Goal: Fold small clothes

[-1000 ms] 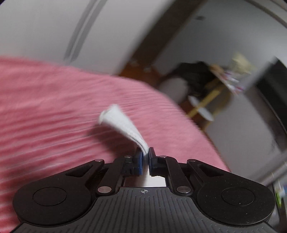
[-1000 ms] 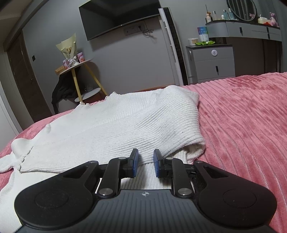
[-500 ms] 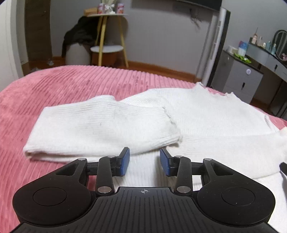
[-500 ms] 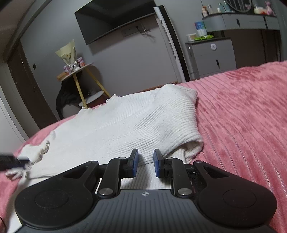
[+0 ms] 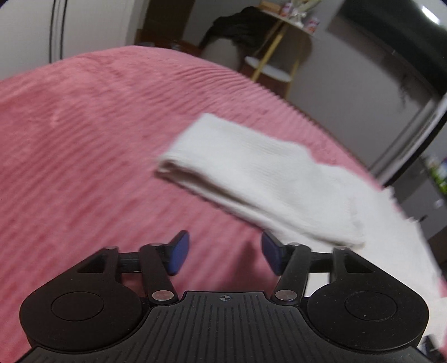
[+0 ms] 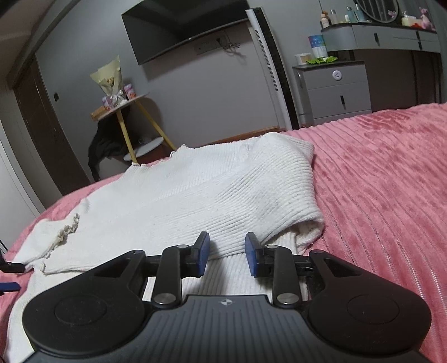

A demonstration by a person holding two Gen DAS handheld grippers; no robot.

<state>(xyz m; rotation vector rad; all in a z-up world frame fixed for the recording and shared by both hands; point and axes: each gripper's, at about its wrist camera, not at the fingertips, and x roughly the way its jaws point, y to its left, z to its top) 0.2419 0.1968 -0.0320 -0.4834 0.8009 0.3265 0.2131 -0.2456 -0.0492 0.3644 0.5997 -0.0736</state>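
A white ribbed knit sweater [image 6: 195, 201] lies flat on the pink bedspread [image 6: 391, 181], both sleeves folded in over the body. Its folded left sleeve [image 5: 251, 173] shows in the left wrist view, blurred. My left gripper [image 5: 225, 255] is open and empty, over bare bedspread [image 5: 83, 139] just left of that sleeve. My right gripper [image 6: 226, 255] is open and empty, low over the sweater's near hem, just in front of the folded right sleeve [image 6: 279, 195]. The tips of my left gripper show at the right wrist view's left edge [image 6: 11, 276].
Past the bed's far edge stand a yellow-legged side table [image 6: 125, 111] with a bouquet, dark clothing [image 6: 103, 150] draped below it, a wall TV [image 6: 184, 25], a tall slim tower [image 6: 271, 69] and a grey dresser [image 6: 335, 86].
My left gripper let go of the left sleeve, which now lies folded over the sweater, then opened wide and swung left off the garment. My right gripper opened a little wider.
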